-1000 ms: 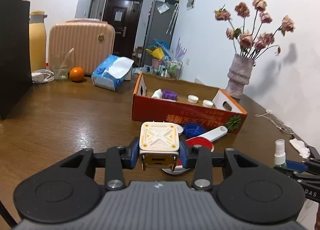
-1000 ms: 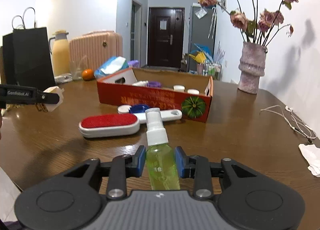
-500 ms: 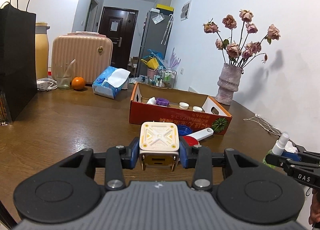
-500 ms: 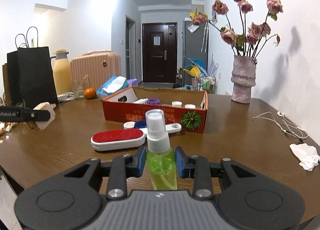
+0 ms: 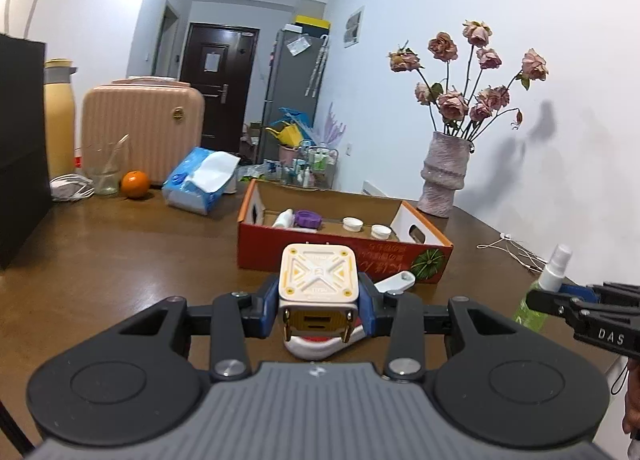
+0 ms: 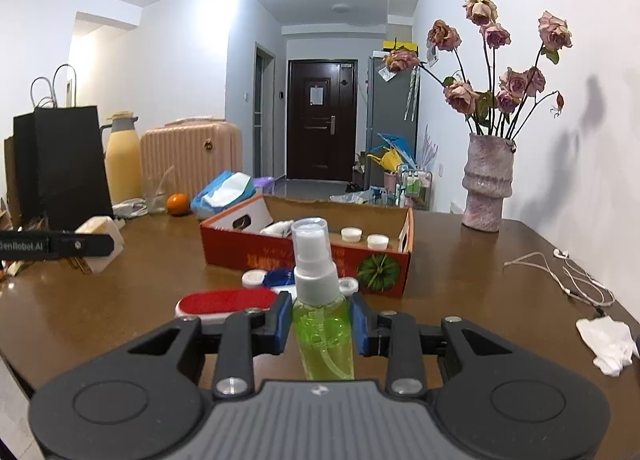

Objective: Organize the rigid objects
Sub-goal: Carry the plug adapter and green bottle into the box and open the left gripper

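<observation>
Charger clamped in left tool; box rim ahead.

Left gripper: held level above the table, jaws clamped on the two sides of a white cube plug, blue pads pressing its flanks; seen from the right wrist view at far left. Right gripper: held level, jaws closed on the body of a green spray bottle standing upright between them; appears at far right in the left wrist view.
</observation>
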{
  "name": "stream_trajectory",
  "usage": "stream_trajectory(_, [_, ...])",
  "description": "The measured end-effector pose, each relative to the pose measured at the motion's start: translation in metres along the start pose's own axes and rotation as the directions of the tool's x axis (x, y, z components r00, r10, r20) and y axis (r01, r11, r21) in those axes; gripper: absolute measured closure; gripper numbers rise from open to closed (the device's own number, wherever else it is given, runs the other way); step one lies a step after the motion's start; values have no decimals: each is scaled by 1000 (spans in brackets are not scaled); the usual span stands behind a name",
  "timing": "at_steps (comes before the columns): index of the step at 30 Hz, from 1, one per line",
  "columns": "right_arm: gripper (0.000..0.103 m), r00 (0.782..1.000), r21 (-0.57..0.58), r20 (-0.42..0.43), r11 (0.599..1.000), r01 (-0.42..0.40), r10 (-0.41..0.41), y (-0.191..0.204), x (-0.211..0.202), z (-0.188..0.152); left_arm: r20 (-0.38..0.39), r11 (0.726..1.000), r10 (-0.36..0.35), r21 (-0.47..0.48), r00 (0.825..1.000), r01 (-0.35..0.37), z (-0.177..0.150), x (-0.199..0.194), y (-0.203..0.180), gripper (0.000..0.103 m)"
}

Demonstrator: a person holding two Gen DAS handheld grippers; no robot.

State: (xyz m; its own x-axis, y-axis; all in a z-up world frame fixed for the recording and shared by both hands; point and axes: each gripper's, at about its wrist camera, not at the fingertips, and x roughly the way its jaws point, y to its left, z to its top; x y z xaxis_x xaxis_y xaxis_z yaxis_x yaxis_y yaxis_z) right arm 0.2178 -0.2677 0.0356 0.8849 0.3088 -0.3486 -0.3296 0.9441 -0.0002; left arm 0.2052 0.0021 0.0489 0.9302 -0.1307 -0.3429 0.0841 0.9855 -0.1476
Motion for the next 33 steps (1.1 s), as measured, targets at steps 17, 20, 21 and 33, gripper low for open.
stream_trajectory(17, [73, 999, 2, -10, 999, -45, 45, -50, 112, 91, -112, 995, -97, 4, 989, 98, 73, 167, 2, 63])
stream_trajectory(20, [73, 997, 18, -55, 999, -49, 50, -62, 148, 106, -151, 994, -113, -18, 982, 111, 88, 205, 6, 63])
stream_trajectory(21, [73, 996, 24, -75, 999, -48, 50, -67, 161, 111, -164, 993, -116, -20, 980, 114, 92, 219, 8, 63])
stream_trajectory(33, [73, 947, 49, -323, 999, 15, 2, -91, 290, 116, -325, 992, -106, 29, 940, 122, 89, 342, 8, 63])
